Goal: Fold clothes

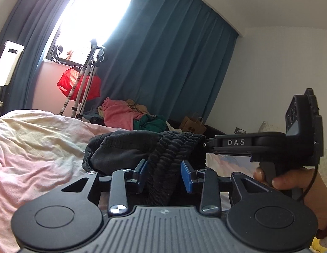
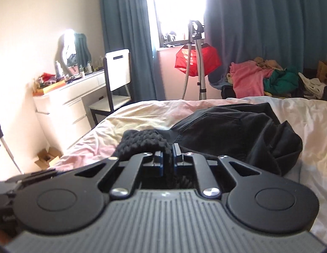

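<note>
A black chunky-knit garment (image 1: 176, 145) lies bunched on the pale pink and cream bed sheet (image 1: 37, 143). It lies against a dark grey garment (image 1: 121, 147) with a stitched pocket. My left gripper (image 1: 163, 168) has its blue pads (image 1: 186, 176) closed on a thick fold of the knit. My right gripper (image 1: 205, 145), held by a hand (image 1: 290, 181), pinches the knit's right edge. In the right wrist view my right gripper (image 2: 168, 158) stands nearly closed on a strip of the knit garment (image 2: 142, 141), and the dark grey garment (image 2: 226, 130) spreads out behind it.
A heap of pink and green clothes (image 2: 258, 78) lies beyond the bed. A steamer stand with a red garment (image 2: 197, 63) is under the window. A chair (image 2: 117, 78) and a white dresser (image 2: 68, 97) are at the left. A paper bag (image 1: 193, 124) stands by the wall.
</note>
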{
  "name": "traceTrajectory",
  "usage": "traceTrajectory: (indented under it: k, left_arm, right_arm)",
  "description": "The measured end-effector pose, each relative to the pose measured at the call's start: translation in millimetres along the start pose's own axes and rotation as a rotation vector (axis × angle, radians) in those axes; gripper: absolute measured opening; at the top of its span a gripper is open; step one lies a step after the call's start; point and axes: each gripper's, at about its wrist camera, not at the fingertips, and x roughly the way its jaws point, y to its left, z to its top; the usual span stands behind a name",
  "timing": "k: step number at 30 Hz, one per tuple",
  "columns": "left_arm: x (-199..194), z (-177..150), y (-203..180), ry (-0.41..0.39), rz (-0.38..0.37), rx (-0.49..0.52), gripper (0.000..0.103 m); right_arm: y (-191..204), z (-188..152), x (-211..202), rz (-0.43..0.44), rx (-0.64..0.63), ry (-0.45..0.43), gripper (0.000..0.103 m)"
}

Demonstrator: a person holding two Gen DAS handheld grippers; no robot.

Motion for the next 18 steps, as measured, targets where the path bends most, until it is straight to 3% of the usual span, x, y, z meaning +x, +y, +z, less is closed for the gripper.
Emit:
traceTrajectory:
  k: [2,7,12,18]
  left_arm:
    - [7,-6,-5,0.021,-0.011,0.024,0.048]
    - [25,-21,-19,0.075,-0.039,0.083,0.048]
    - [53,-42,-28,0.144,-0.022,0.12,0.048]
    - [93,-74,-33,0.236,0.037,0.176,0.048]
  right_arm:
    - [-34,9,-3,-0.048,0.088,-0.026,0.011]
    - [-142,-2,-23,-0.214,0.381,-0.125,0.011]
    - [-244,-61,-46,-0.377,0.695,-0.174,0.011]
    - [-316,-144,-50,-0.453,0.979,-0.079,0.013]
